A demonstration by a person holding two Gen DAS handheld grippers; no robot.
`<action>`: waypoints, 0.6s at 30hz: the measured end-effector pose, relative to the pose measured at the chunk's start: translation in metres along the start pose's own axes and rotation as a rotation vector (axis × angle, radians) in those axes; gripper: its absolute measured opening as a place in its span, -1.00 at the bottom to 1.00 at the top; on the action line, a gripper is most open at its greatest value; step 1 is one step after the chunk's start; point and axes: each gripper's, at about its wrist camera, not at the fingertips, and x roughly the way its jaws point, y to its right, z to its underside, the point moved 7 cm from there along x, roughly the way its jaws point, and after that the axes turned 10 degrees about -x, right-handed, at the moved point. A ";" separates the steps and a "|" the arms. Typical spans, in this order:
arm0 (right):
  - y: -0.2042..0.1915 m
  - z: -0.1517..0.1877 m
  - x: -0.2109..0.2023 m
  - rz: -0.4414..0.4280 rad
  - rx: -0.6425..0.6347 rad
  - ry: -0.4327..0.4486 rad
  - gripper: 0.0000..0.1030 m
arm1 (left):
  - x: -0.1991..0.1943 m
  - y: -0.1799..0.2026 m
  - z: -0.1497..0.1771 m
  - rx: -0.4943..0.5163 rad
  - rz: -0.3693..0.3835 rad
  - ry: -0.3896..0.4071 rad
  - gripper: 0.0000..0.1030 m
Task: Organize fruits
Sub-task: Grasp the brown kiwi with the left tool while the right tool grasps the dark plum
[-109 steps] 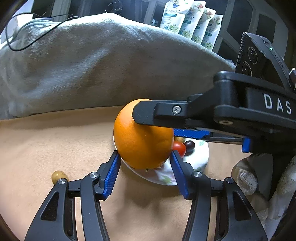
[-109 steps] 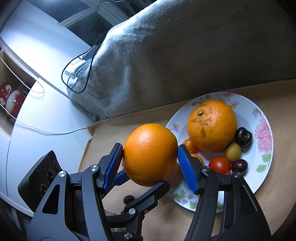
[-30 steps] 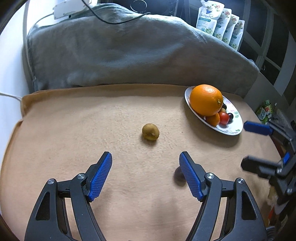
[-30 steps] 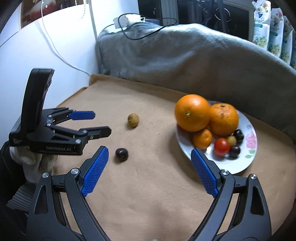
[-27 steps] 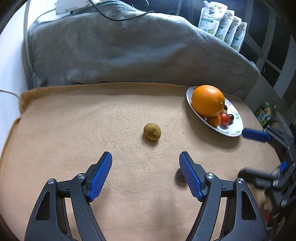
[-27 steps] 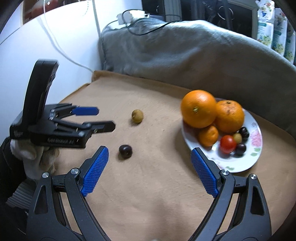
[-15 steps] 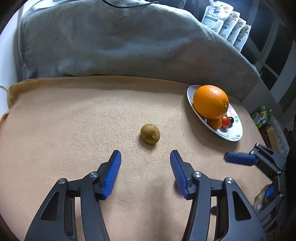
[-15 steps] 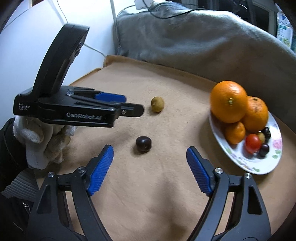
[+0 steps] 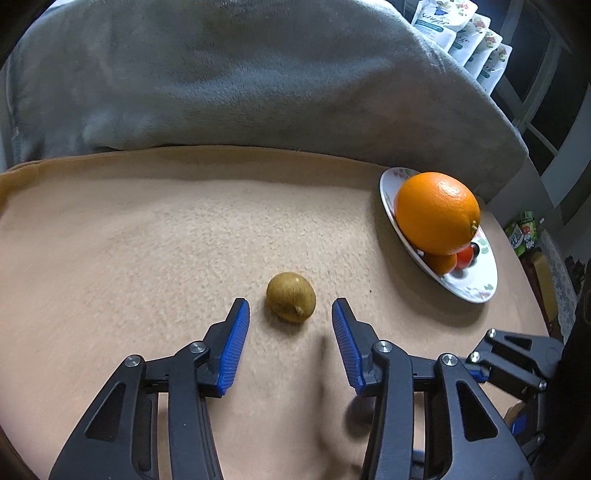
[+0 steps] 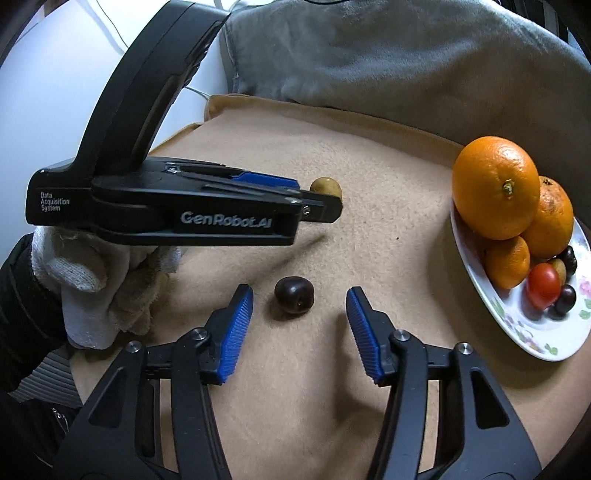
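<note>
A small olive-brown fruit [image 9: 291, 297] lies on the tan cloth [image 9: 147, 240], just ahead of my left gripper [image 9: 290, 317]. Its jaws are closing, and the pads stand apart from the fruit on both sides. A dark round fruit [image 10: 294, 295] lies just ahead of my right gripper [image 10: 299, 306], whose jaws are also closing without touching it. The flowered plate [image 10: 532, 339] at the right holds a large orange [image 10: 495, 188], smaller oranges, a red tomato [image 10: 542, 285] and small dark fruits. The left gripper [image 10: 314, 199] shows from the side beside the olive-brown fruit [image 10: 327, 186].
A grey blanket [image 9: 240, 81] is heaped along the far edge of the cloth. A hand in a white glove [image 10: 96, 280] holds the left tool. White pouches [image 9: 461, 33] stand at the back right. A white wall and cables are at the left.
Both grippers moved forward and down toward their fruits and narrowed their jaws. The olive-brown fruit and the dark fruit now lie just ahead of the fingertips.
</note>
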 end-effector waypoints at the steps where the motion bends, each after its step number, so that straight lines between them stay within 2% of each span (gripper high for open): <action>1: -0.001 0.000 0.002 -0.001 -0.003 -0.004 0.02 | 0.002 0.000 -0.001 -0.002 0.000 -0.002 -0.13; 13: -0.004 -0.004 0.014 -0.002 -0.014 -0.032 -0.16 | 0.009 0.002 -0.002 -0.008 -0.013 0.004 -0.30; 18: -0.007 -0.002 0.015 0.005 -0.014 -0.038 -0.31 | 0.009 0.002 -0.003 -0.012 -0.011 0.006 -0.42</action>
